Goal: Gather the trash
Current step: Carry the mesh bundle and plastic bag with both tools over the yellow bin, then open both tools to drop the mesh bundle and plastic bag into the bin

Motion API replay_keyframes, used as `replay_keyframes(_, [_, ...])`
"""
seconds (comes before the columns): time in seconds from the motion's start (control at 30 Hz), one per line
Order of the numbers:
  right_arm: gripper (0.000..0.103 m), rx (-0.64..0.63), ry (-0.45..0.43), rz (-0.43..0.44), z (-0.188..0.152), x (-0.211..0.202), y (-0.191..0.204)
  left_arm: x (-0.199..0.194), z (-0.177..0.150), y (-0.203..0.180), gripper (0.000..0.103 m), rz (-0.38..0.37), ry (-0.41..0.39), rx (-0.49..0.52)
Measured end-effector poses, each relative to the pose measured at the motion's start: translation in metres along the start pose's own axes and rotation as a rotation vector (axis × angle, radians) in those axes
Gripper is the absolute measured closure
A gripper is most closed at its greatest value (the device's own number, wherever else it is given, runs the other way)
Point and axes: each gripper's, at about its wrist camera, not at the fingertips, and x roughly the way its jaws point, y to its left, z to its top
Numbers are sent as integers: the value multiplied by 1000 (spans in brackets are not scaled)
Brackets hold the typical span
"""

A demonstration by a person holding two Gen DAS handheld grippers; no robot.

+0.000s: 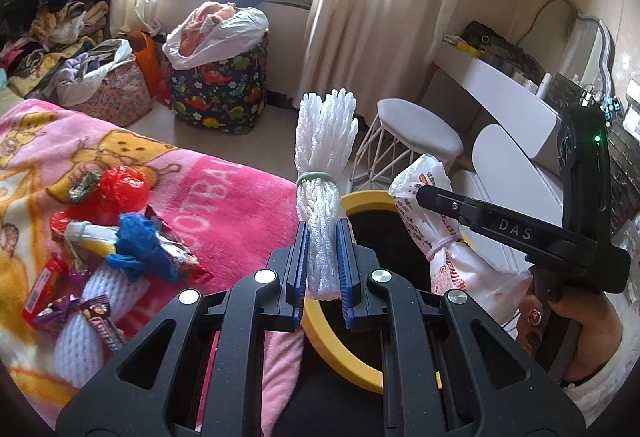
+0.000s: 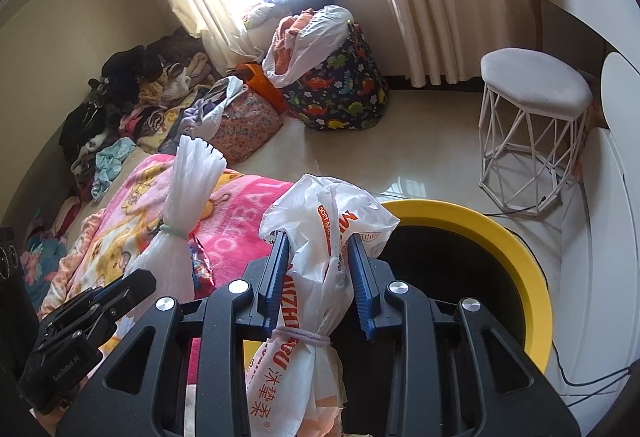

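Note:
My left gripper (image 1: 323, 237) is shut on a white foam net bundle (image 1: 324, 141) tied with a green band; it stands upright beside the yellow-rimmed bin (image 1: 320, 333). My right gripper (image 2: 320, 249) is shut on a white plastic bag with orange print (image 2: 320, 221), tied with a hair band, held at the near edge of the bin (image 2: 532, 277). In the left wrist view the right gripper (image 1: 420, 193) and its bag (image 1: 460, 269) hang over the bin's right side. Several wrappers, a red bag (image 1: 120, 189) and a blue wad (image 1: 140, 241) lie on the pink blanket (image 1: 224, 197).
A white stool (image 2: 536, 85) stands on the tiled floor past the bin. A dinosaur-print basket (image 2: 340, 85) with a stuffed plastic bag sits by the curtain. Clothes are piled along the left wall. A white desk (image 1: 500, 89) stands on the right. A black cable (image 2: 580, 381) runs over the floor.

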Motion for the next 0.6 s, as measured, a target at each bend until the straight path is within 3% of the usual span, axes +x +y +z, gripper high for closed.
replay_keyframes(0.6, [73, 104, 27, -49, -14, 5, -42, 35, -19, -24, 93, -43, 92, 32])
